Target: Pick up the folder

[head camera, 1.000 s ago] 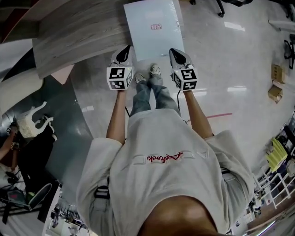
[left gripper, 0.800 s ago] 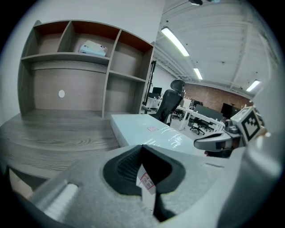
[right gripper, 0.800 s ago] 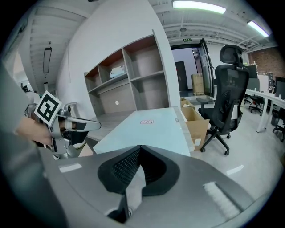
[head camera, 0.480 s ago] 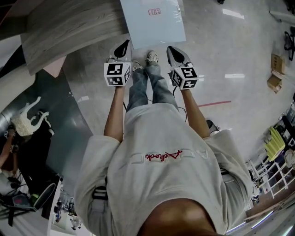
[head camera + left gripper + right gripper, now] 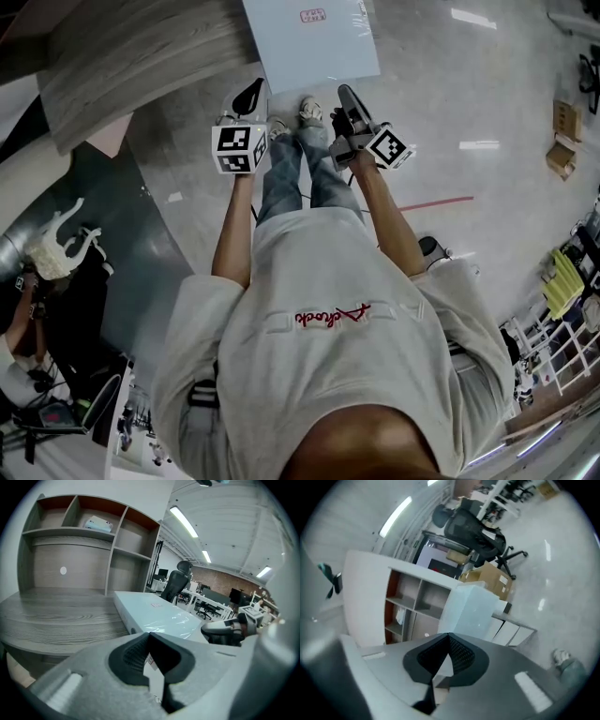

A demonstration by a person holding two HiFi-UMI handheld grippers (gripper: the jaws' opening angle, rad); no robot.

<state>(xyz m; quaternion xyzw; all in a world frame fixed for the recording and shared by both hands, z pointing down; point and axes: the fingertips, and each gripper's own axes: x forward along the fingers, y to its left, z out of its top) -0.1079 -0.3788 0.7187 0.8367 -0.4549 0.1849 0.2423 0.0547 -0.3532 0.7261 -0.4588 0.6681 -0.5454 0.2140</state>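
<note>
The folder (image 5: 309, 37) is a flat, pale blue-white slab with a small red label. It lies on the grey wooden desk (image 5: 141, 66), with its near end sticking out past the desk's edge. My left gripper (image 5: 251, 91) is shut and empty, just short of the folder's near left corner. My right gripper (image 5: 345, 92) is also shut and empty, rolled onto its side by the near right corner. In the left gripper view the folder (image 5: 159, 613) lies right ahead of the shut left gripper (image 5: 149, 635). The right gripper view is tilted, with the folder (image 5: 471, 609) beyond the shut right gripper (image 5: 449, 635).
An open shelf unit (image 5: 70, 531) stands at the back of the desk. Office chairs (image 5: 176, 581) and other desks stand behind it, and a cardboard box (image 5: 487, 581) sits by a chair. The person's feet (image 5: 305, 112) are on the glossy floor below the folder. Small boxes (image 5: 562, 159) lie at the right.
The right gripper has rolled onto its side, and its marker cube now shows tilted. Both grippers have come back a little from beside the folder's near end to just short of its corners.
</note>
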